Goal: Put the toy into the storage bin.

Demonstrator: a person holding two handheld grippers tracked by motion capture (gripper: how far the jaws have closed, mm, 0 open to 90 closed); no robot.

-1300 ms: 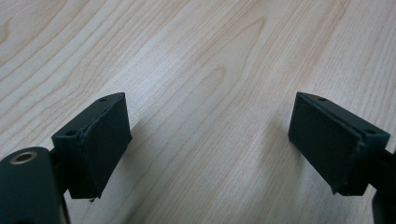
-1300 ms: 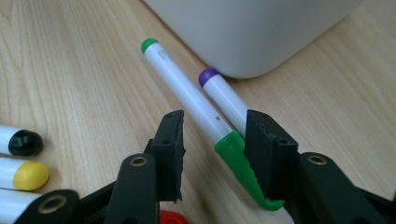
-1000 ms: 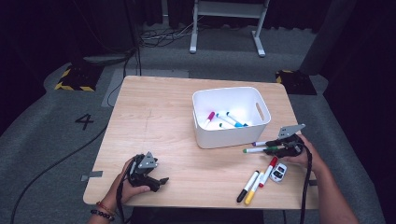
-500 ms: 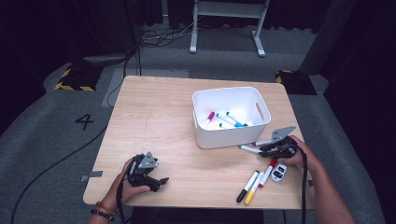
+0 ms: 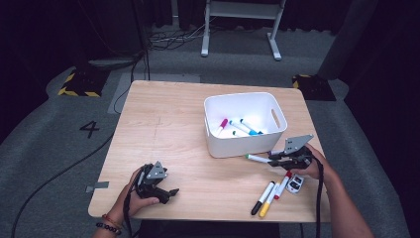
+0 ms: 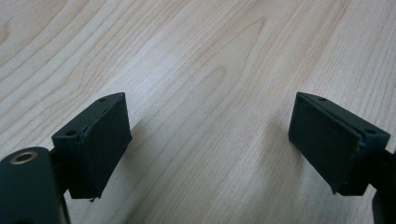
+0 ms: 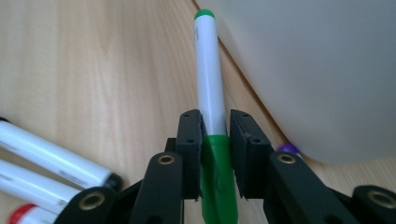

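Looking down from the high view, the right tongs hold the green marker level just in front of the white bin, tip pointing left. Left tongs sit wide open and empty over bare bench. Right gripper view: jaws clamped on the marker's cap end, bin wall just beside it.

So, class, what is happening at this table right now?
A person is sorting markers into a white plastic bin. The right gripper is shut on a white marker with a green cap beside the bin. The left gripper rests open on the light wooden table. Three markers lie waiting.
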